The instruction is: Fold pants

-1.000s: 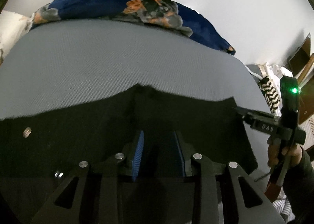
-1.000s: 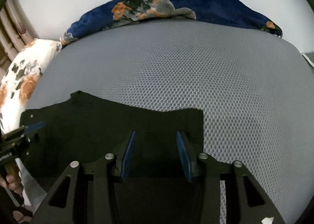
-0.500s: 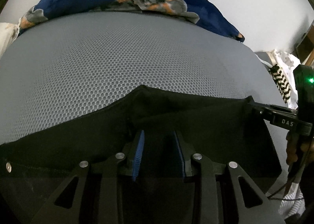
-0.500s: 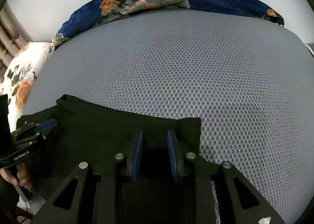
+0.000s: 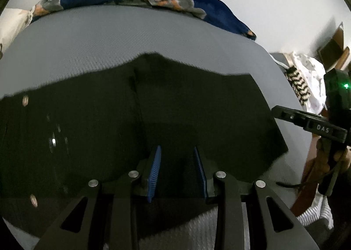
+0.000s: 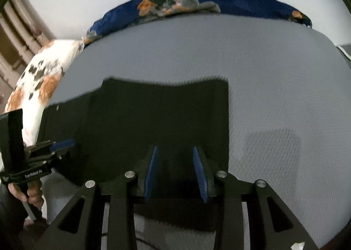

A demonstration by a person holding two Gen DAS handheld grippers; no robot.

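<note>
Spread flat across the near part of a grey mesh-textured bed [image 5: 109, 48], a pair of black pants [image 5: 197, 105] lies with its far edge running unevenly across the mattress. From the left wrist view, the left claw [image 5: 178, 171] sits low over the dark cloth, its two blue-padded fingers [image 5: 155, 171] standing apart with black fabric filling the gap between them; whether the pads actually pinch the cloth cannot be told. At the right edge of that view, the right claw [image 5: 283, 114] reaches in at the pants' right side, held by a hand [image 5: 337, 158]. In the right wrist view, the right claw's jaws are opening, with black fabric lying between them. A blue blanket with orange and grey patches [image 6: 197, 2] is bunched along the far edge of the bed, and a white pillow with orange and black blotches [image 6: 41, 77] rests at the left side.
</note>
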